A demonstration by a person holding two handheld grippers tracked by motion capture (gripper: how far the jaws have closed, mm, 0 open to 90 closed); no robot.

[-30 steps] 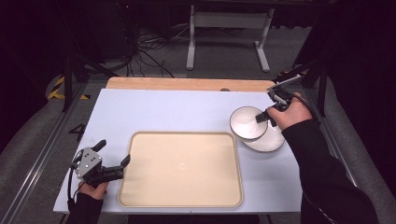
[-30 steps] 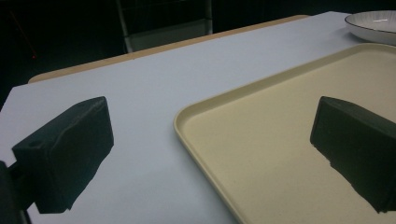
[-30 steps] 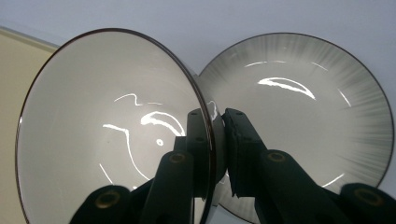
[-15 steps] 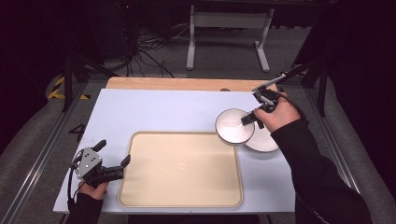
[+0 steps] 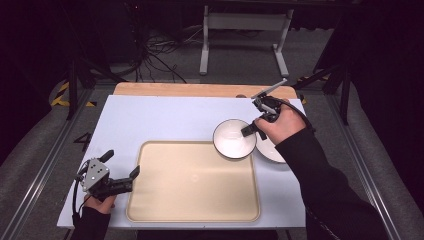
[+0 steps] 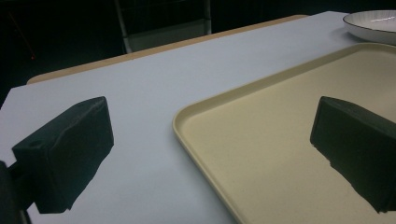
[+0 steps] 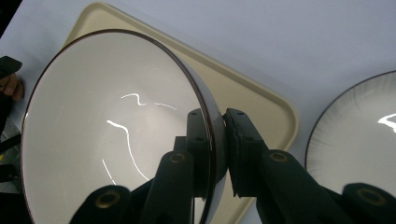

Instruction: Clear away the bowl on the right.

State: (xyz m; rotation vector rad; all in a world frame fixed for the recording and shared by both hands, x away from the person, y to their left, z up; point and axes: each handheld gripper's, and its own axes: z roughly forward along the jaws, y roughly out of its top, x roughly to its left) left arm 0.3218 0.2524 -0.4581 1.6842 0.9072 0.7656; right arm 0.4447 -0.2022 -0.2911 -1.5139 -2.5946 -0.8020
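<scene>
1. Since the earlier frames, the right gripper (image 5: 248,131) has carried the bowl (image 5: 234,139) leftward off the plate (image 5: 272,150) toward the tray (image 5: 192,182); the left gripper (image 5: 122,181) has kept its place at the tray's left edge.
2. Right gripper: jaws clamped on the bowl's rim, one pad inside and one outside, as the right gripper view shows (image 7: 217,154).
3. Bowl: lifted and tilted, hanging over the tray's far right corner, overlapping the plate's edge in the high view. The plate rests on the table (image 5: 165,117) just right of the tray.
4. Left gripper: jaws wide apart with nothing between them, astride the tray's rim (image 6: 205,149) without touching it, as far as I can tell.
5. Step in hand, by my reading: moving the bowl onto the tray. Next it needs to go a little further over the tray, be levelled, lowered until its base sits flat, then released.
6. Pose: the right forearm reaches in from the lower right, wrist bent, gripper pointing left and down. The left hand rests low at the table's near left, gripper pointing right.
</scene>
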